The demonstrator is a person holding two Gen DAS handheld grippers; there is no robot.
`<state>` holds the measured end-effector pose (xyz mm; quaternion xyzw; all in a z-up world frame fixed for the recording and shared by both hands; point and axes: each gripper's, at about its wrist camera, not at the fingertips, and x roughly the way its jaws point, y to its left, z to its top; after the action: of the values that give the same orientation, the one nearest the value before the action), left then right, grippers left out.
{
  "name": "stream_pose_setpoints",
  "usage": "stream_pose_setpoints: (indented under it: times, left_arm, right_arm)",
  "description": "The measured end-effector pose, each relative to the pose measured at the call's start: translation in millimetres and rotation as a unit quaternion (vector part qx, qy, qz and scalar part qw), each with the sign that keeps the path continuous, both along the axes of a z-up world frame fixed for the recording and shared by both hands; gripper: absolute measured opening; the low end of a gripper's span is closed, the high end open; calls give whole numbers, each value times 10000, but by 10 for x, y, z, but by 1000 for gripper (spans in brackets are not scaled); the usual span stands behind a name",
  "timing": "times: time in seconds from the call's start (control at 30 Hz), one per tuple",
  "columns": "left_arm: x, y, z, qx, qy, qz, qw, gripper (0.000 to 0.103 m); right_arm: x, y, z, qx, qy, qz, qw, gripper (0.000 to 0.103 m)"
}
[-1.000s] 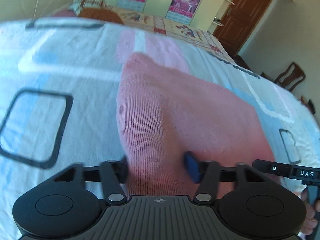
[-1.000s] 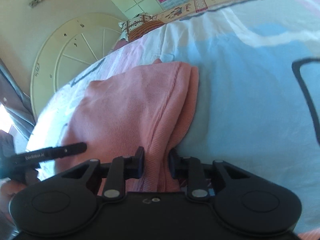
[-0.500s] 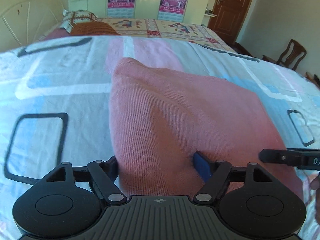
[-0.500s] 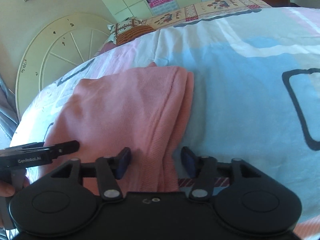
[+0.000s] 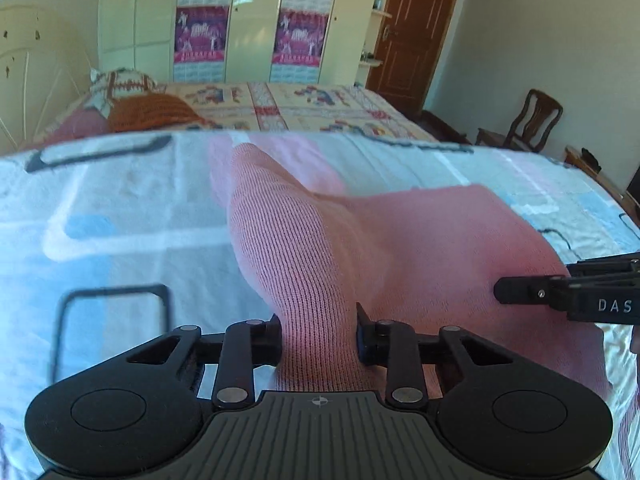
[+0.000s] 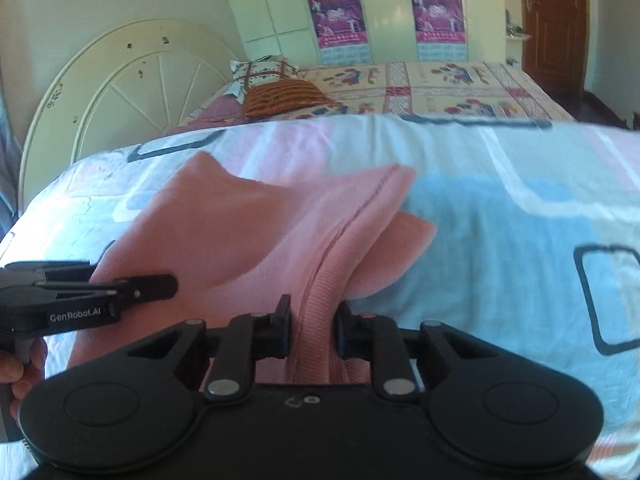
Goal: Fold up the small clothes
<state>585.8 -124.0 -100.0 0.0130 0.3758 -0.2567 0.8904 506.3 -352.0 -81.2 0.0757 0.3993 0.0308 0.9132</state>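
A pink knit garment [image 5: 360, 248] lies on the patterned bedsheet [image 5: 120, 216], its near edge raised. My left gripper [image 5: 318, 332] is shut on the garment's near left edge, cloth bunched between its fingers. In the right wrist view the same pink garment [image 6: 248, 232] shows with a folded ribbed edge. My right gripper [image 6: 312, 328] is shut on that ribbed edge. Each gripper shows in the other's view: the right one [image 5: 568, 292] at the right edge, the left one [image 6: 88, 300] at the left edge.
The bed [image 6: 520, 208] carries a light blue, pink and white sheet with black outlined squares. A second bed with a patterned cover [image 5: 304, 108] and a pillow [image 5: 124, 92] stands behind. A wardrobe [image 5: 248, 20], a brown door [image 5: 416, 32] and a wooden chair [image 5: 528, 120] stand at the back.
Both grippers have closed on the garment's near edge and lifted it. The cloth now rises in a ridge between each pair of fingers, and the views tilt up toward the room.
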Motion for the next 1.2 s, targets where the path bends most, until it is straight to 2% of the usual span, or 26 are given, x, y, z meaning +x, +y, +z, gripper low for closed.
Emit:
stream_pose_setpoints:
  times: [0.07, 0.23, 0.37, 0.47, 0.53, 0.57, 0.6, 0.67, 0.77, 0.87, 0.93, 1.03, 1.07, 1.1, 1.13, 1.2]
  left_arm:
    - [13, 289, 117, -28, -91, 45, 9999, 30]
    - [17, 1182, 263, 122, -214, 271, 9993, 30]
    - [-1, 1972, 222, 199, -163, 546, 9982, 30]
    - [15, 2417, 88, 202, -26, 716, 9972, 30]
    - [65, 2619, -83, 137, 223, 728, 9970, 37]
    - [100, 2695, -201, 149, 355, 832, 9958, 46]
    - [111, 2749, -317, 247, 412, 1011, 9937, 67]
    - [49, 2799, -470, 466, 138, 1261, 9908, 88]
    - [31, 2909, -619, -73, 349, 1443, 9889, 86]
    - [59, 2916, -658, -118, 330, 1395, 9896, 85]
    - [47, 2935, -601, -81, 247, 1287, 9913, 84]
    - [-3, 3063, -365, -252, -199, 1244, 9917, 83]
    - [11, 3118, -308, -358, -310, 1233, 9912, 78]
    - [67, 3167, -257, -479, -378, 1230, 9905, 65]
    - [125, 3179, -243, -549, -344, 1175, 9910, 57]
    - [309, 3108, -281, -434, -143, 1024, 9937, 31]
  right_arm:
    - [23, 219, 69, -92, -68, 104, 9999, 19]
    - [218, 905, 133, 136, -241, 471, 9985, 20]
    - [398, 1572, 58, 364, -217, 830, 9957, 20]
    - [509, 1997, -56, 477, -115, 979, 9940, 20]
    - [569, 2176, -178, 453, 10, 992, 9940, 20]
    - [600, 2220, -264, 430, 113, 912, 9948, 20]
    - [631, 2232, -366, 355, 218, 745, 9964, 21]
    - [674, 2174, -622, 387, 535, 350, 9972, 22]
    - [595, 2049, -743, 759, 435, 103, 9961, 23]
    - [600, 2116, -693, 482, 410, 155, 9979, 25]
    - [596, 2103, -678, 448, 431, 115, 9980, 25]
    - [588, 2120, -562, 295, 421, 59, 9987, 25]
    - [572, 2131, -470, 84, 222, -9, 9997, 27]
    - [565, 2140, -382, -78, 32, -51, 10000, 33]
    - [594, 2151, -309, -149, -90, -49, 9998, 33]
    - [760, 2198, -226, -110, -155, 131, 9997, 28]
